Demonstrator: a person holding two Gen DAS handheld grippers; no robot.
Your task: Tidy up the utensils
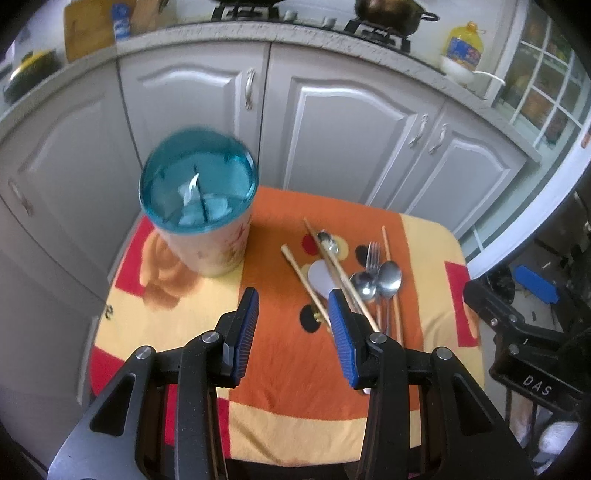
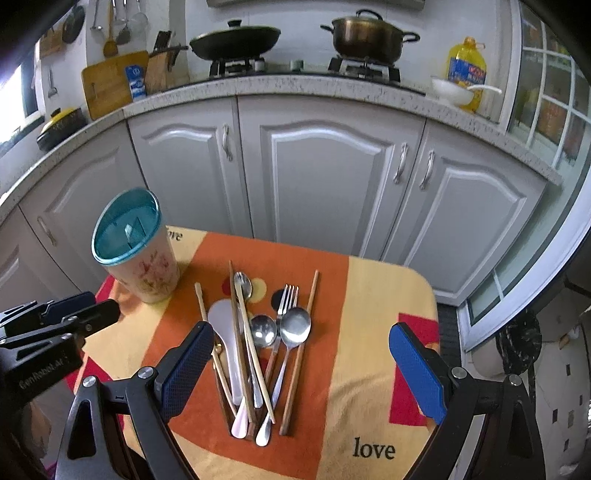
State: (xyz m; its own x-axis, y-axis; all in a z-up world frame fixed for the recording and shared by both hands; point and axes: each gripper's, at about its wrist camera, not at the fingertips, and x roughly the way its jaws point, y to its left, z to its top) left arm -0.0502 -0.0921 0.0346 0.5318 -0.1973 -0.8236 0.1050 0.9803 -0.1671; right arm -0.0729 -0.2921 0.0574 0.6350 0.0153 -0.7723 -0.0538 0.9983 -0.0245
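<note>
A pile of utensils (image 2: 258,343) lies on the orange and yellow cloth: wooden chopsticks (image 2: 236,332), a white rice paddle (image 2: 225,332), metal spoons (image 2: 295,326) and a fork (image 2: 288,299). The pile also shows in the left wrist view (image 1: 354,273). A tall holder cup (image 1: 199,206) with a blue rim stands upright at the cloth's far left; it also shows in the right wrist view (image 2: 136,247). My left gripper (image 1: 293,306) is open and empty, between cup and pile. My right gripper (image 2: 303,347) is wide open and empty, above the pile.
The small table (image 2: 369,406) stands before white kitchen cabinets (image 2: 332,177). A counter above holds a wok (image 2: 236,38), a pot (image 2: 369,35), an oil bottle (image 2: 467,70) and a cutting board (image 2: 110,81). A glazed door (image 2: 546,110) is at the right.
</note>
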